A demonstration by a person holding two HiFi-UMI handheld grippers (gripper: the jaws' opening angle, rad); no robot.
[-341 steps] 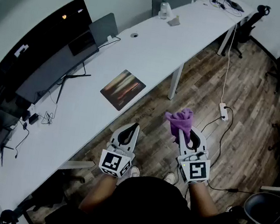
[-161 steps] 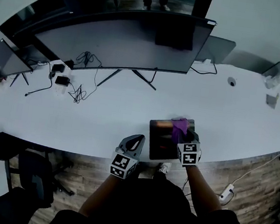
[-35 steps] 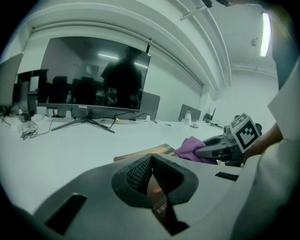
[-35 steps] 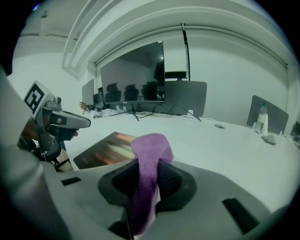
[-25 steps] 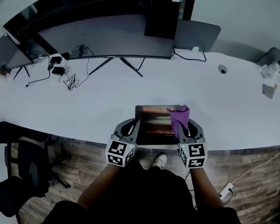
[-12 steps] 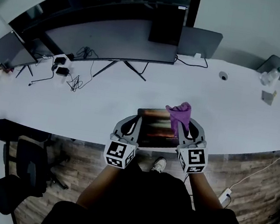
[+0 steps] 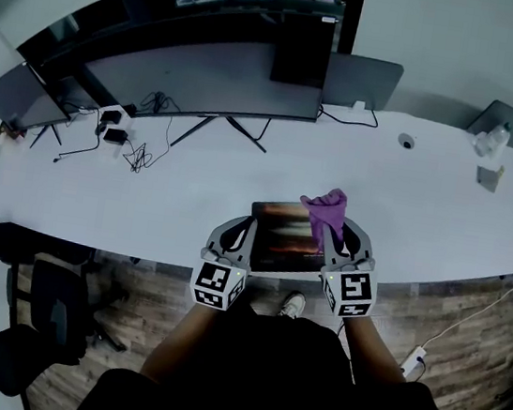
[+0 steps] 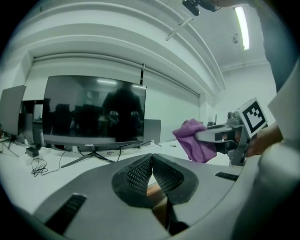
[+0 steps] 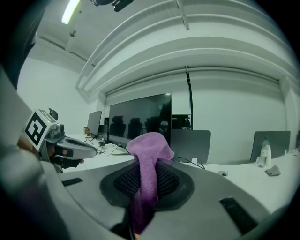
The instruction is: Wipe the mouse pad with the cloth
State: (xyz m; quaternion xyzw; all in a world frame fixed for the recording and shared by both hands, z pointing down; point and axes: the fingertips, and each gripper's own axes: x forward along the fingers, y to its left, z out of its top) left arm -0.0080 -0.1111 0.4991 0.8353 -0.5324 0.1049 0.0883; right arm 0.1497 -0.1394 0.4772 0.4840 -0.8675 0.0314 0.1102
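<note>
The dark mouse pad (image 7: 283,233) lies on the white desk (image 7: 182,194) near its front edge. My right gripper (image 7: 333,236) is shut on the purple cloth (image 7: 325,209), held above the pad's right part; the cloth (image 9: 146,173) bunches over the closed jaws and shows as a purple cloth (image 8: 193,144) at the right in the left gripper view. My left gripper (image 7: 233,234) hovers at the pad's left edge, shut with nothing in it (image 8: 151,174). Whether the cloth touches the pad cannot be told.
A wide curved monitor (image 7: 199,76) stands behind the pad, with a laptop (image 7: 361,80) to its right. Loose cables and small boxes (image 7: 119,137) lie at the left. A bottle (image 7: 488,139) and a small object (image 7: 490,177) sit far right. Office chairs (image 7: 29,309) stand on the wood floor.
Over the last second both grippers have stayed about the pad, the cloth lifting a little and shifting slightly left. Long before, I stood away from the desk with the cloth.
</note>
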